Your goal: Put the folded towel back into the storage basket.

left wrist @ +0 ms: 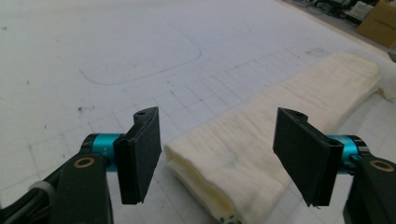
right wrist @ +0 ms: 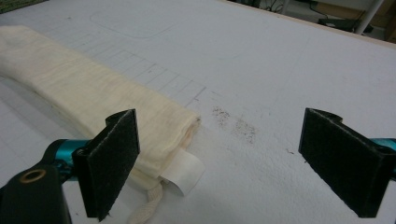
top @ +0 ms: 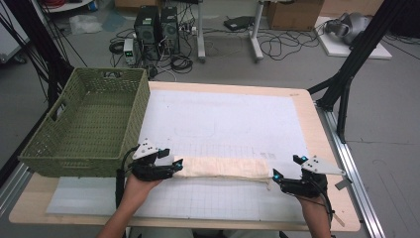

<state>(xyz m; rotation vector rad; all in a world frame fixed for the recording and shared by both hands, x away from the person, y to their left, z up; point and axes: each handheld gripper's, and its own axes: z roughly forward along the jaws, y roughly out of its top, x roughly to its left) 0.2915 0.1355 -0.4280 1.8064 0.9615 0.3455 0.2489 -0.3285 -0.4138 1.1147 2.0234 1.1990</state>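
A cream cloth (top: 223, 167), folded into a long narrow strip, lies across the near part of the white gridded mat (top: 223, 119). My left gripper (top: 173, 166) is at the strip's left end. In the left gripper view that cloth (left wrist: 289, 98) end sits between the spread jaws of the left gripper (left wrist: 219, 154), and the pads do not press on it. My right gripper (top: 286, 167) is at the strip's right end. In the right gripper view the right gripper (right wrist: 233, 158) stands wide, with the cloth (right wrist: 84, 88) end, its white label (right wrist: 184, 172) and a cord (right wrist: 147, 207) beside the left jaw.
A green woven basket (top: 133, 124) stands on the table's left side, just beyond my left gripper. The wooden table edge (top: 322, 144) runs close on the right. On the floor beyond the table are computer towers (top: 156, 27), cables and a black stand.
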